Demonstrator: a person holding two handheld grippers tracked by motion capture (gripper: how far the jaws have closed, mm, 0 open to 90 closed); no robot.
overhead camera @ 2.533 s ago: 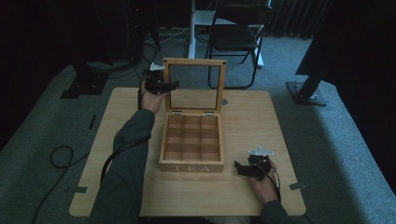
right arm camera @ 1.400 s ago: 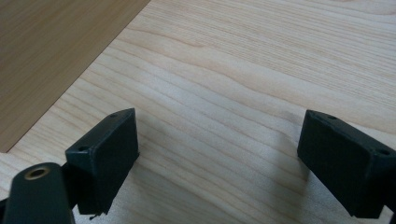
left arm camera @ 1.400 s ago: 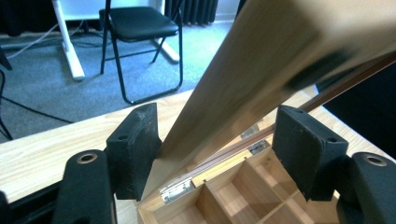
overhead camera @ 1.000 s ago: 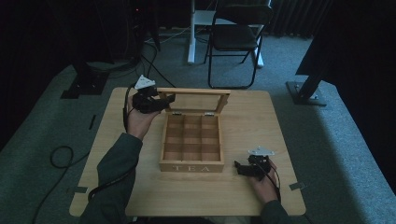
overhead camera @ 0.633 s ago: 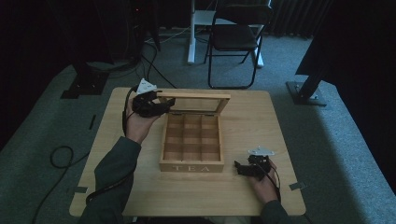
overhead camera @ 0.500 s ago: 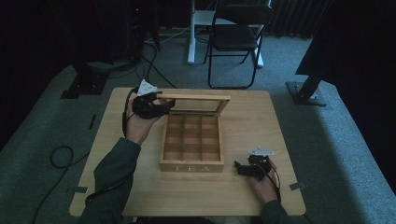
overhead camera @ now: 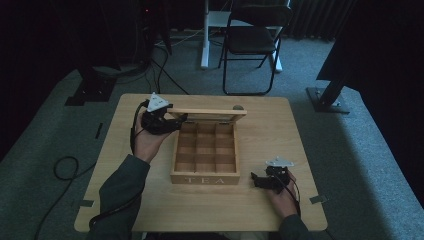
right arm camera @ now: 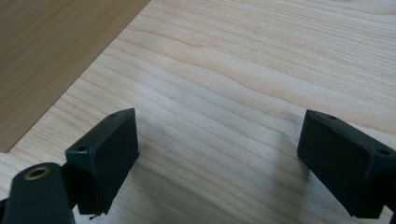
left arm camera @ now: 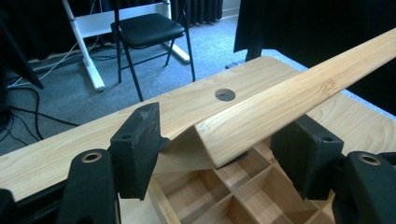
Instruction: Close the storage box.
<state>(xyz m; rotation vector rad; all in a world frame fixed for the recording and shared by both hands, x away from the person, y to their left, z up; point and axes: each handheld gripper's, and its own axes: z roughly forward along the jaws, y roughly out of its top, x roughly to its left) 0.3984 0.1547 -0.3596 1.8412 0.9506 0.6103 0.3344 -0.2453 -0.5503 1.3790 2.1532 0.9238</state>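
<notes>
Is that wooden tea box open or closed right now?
Partly open: the lid hangs tilted above the empty compartments, its corner between the left tongs.

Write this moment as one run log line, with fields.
left gripper: open, around lid corner | lid: half lowered | tea box: empty | right gripper: open, idle

1 wooden tea box (overhead camera: 205, 165) w/ 9 compartments, mid table (overhead camera: 280, 140). 1 lid (overhead camera: 207, 111), part raised along box's far edge. 2 grippers: left (overhead camera: 176, 121), right (overhead camera: 253, 179). 1 hole (overhead camera: 238, 107) nr table's far edge. 1 chair (overhead camera: 252, 42) beyond.

Lid corner (left arm camera: 243, 135) between spread jaws, perhaps untouched
</notes>
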